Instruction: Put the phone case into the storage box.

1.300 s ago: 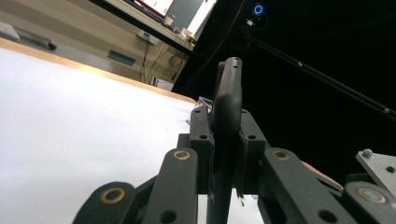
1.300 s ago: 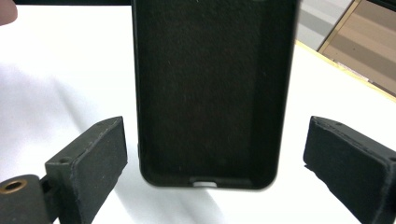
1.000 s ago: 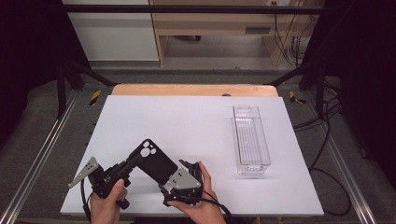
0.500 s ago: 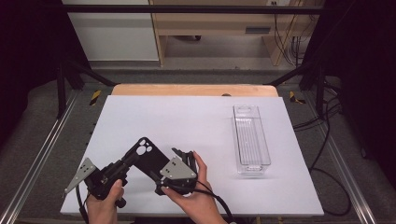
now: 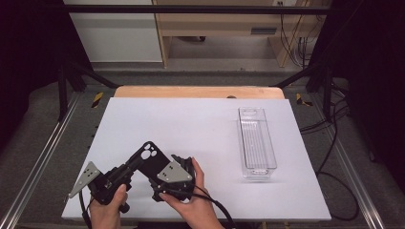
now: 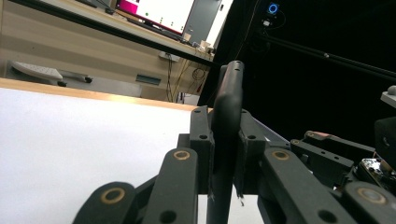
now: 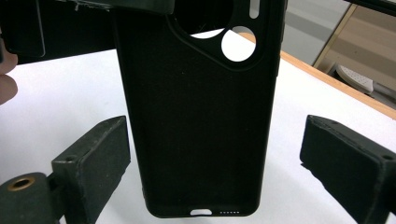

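Phone case (image 5: 149, 156) clamped in left tongs (image 5: 125, 171), between right tongs' (image 7: 212, 154) open jaws

The left gripper (image 6: 223, 158) is clamping a black phone case (image 6: 227, 100) edge-on between its jaws, holding it upright above the white surface (image 6: 70, 135), whose wooden far edge is running behind it.
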{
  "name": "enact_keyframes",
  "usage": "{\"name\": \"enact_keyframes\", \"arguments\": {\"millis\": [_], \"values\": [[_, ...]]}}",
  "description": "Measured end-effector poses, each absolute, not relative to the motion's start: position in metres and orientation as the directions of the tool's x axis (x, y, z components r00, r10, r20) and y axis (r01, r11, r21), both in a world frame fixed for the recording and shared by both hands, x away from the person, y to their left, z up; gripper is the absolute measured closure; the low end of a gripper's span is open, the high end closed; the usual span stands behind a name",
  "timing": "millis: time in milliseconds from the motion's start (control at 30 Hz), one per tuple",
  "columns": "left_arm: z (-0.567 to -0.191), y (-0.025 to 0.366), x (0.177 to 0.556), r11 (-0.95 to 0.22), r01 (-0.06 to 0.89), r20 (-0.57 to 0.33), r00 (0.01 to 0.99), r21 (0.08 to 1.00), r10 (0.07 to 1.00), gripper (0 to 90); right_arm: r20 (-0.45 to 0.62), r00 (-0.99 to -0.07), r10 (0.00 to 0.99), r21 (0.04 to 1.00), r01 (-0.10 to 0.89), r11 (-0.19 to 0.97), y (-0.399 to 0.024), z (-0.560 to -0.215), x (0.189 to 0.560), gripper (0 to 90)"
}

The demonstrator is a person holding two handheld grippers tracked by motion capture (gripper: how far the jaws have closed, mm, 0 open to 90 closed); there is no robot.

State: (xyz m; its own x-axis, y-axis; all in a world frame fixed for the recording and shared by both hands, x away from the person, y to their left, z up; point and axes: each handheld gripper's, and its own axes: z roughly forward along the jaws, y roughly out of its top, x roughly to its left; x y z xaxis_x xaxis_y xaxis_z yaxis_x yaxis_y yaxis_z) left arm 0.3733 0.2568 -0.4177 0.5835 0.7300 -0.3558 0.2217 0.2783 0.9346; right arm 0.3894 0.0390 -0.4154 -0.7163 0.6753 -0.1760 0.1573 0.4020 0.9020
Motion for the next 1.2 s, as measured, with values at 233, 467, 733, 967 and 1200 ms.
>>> {"name": "enact_keyframes", "arguments": {"millis": [233, 467, 733, 967, 1200], "values": [[-0.418, 0.255, 0.373, 0.282, 0.228, -0.363, 0.585, 0.932, 0.725, 80.9, -0.174, -0.716, 0.676, 0.91, 0.145, 0.388, 0.041, -0.414, 0.388, 8.8], [-0.42, 0.247, 0.371, 0.278, 0.243, -0.369, 0.6, 0.929, 0.71, 80.9, -0.166, -0.713, 0.681, 0.915, 0.145, 0.376, 0.042, -0.413, 0.387, 8.1], [-0.421, 0.241, 0.371, 0.272, 0.257, -0.374, 0.617, 0.927, 0.693, 80.9, -0.183, -0.692, 0.698, 0.918, 0.134, 0.373, 0.044, -0.415, 0.387, 6.9], [-0.422, 0.236, 0.368, 0.266, 0.263, -0.374, 0.627, 0.927, 0.684, 80.9, -0.183, -0.679, 0.71, 0.918, 0.14, 0.371, 0.045, -0.416, 0.387, 6.8], [-0.423, 0.234, 0.368, 0.264, 0.267, -0.375, 0.63, 0.927, 0.68, 80.9, -0.185, -0.677, 0.712, 0.917, 0.141, 0.372, 0.046, -0.417, 0.387, 8.0]]}}
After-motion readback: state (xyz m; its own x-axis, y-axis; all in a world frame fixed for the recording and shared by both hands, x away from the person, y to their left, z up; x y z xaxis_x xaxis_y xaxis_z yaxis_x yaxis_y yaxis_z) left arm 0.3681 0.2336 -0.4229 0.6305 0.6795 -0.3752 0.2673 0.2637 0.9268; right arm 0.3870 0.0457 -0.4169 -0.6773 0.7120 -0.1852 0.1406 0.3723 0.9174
